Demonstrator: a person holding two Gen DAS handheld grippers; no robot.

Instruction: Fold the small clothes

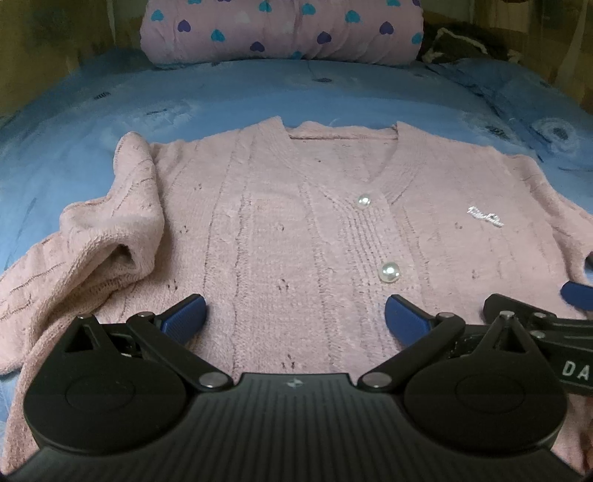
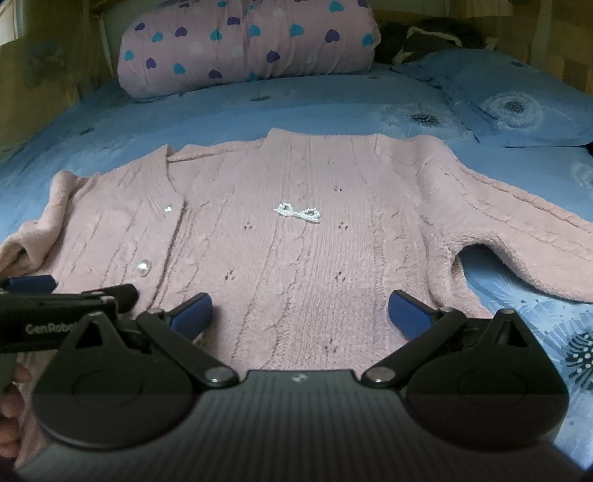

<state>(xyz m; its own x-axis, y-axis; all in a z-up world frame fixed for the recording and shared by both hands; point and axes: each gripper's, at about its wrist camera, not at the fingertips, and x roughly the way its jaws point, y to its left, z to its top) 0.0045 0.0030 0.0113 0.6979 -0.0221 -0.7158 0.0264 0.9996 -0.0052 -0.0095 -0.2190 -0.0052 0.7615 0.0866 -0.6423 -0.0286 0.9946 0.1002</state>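
Observation:
A pink knitted cardigan [image 1: 281, 222] with pearl buttons [image 1: 389, 272] lies front-up on the blue bedsheet [image 1: 259, 92]. Its left sleeve [image 1: 111, 230] is bunched and folded in at the left; its right sleeve [image 2: 519, 226] stretches out to the right. A small pearl bow [image 2: 298, 214] sits on its chest. My left gripper [image 1: 294, 320] is open over the cardigan's lower left half. My right gripper [image 2: 300, 315] is open over the lower right half. Each gripper shows at the edge of the other's view, my right gripper [image 1: 578, 293] at right and my left gripper [image 2: 33, 283] at left.
A rolled pink quilt with heart prints [image 1: 281, 29] lies across the far end of the bed. A blue pillow [image 2: 519, 107] lies at the back right, with dark cloth [image 2: 426, 40] behind it. Wooden bed sides rise at both edges.

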